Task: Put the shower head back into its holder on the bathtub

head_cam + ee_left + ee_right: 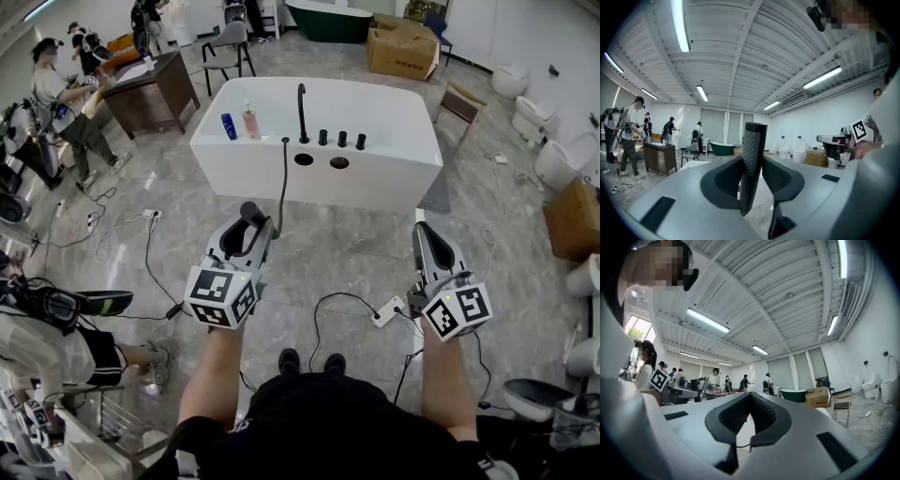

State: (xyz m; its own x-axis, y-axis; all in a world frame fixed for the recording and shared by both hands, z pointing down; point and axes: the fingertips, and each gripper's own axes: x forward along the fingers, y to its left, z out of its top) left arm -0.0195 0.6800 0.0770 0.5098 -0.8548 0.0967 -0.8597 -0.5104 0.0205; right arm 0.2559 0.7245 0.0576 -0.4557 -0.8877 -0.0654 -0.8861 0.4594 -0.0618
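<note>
Two claws are hovering short of the white bathtub (403,173). The left claw (251,228) is clamping the black shower head (752,154) upright, well apart from the tub, its hose (282,187) trailing to the tub's deck. The right claw (424,236) is sitting pressed together, holding nothing.

The shower head (753,154) is a slim black stick with a dotted spray face. It stands upright, clamped between the left tongs (247,232), in front of the white bathtub (375,192) and apart from it. Its black hose (282,183) runs from the tub's near deck down to it. On that deck are 2 dark round openings (304,159); which one is the holder cannot be told.
</note>
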